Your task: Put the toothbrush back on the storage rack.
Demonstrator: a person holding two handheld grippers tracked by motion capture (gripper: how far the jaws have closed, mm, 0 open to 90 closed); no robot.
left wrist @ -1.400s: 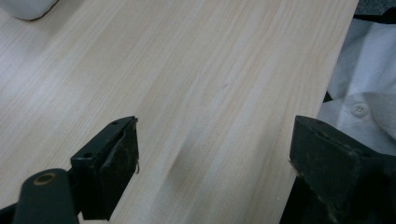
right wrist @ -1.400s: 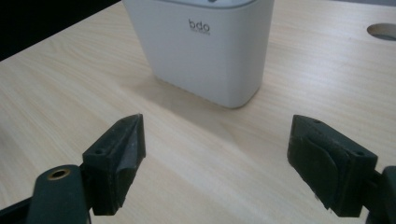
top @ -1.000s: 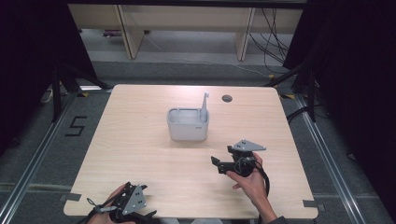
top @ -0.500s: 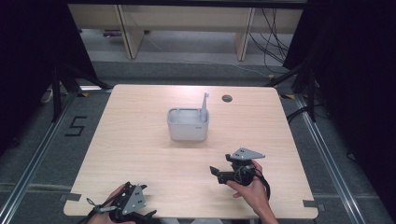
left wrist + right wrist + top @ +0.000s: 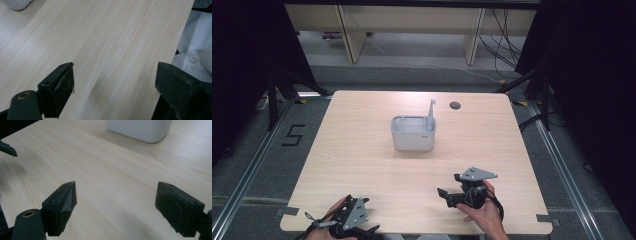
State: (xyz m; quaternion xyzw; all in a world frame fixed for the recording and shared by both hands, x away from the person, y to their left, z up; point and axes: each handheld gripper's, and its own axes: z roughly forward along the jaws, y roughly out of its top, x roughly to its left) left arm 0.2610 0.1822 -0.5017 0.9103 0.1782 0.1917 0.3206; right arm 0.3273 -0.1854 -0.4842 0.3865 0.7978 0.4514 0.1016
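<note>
Bin (image 5: 413, 133): white, upright, mid-counter, a little toward the far edge — nothing touching it. Also seen at top of right gripper view (image 5: 140, 128) and a corner in left gripper view (image 5: 16, 3).
Stick (image 5: 431, 111): pale, thin, stands in the bin's right end, top rising above the rim.
Right tool (image 5: 451, 192): held in a hand (image 5: 482, 212) near the front right of the counter, well apart from the bin; jaws spread wide, nothing between them but bare wood (image 5: 115, 195).
Left tool (image 5: 362, 215): at the front-left edge, partly off the counter; jaws wide apart, holding nothing (image 5: 115, 77).
Counter (image 5: 362, 155): light wood — round dark hole (image 5: 455, 105) near the far edge.
Shirt (image 5: 192, 50): white, buttoned, past the counter edge in left gripper view.
</note>
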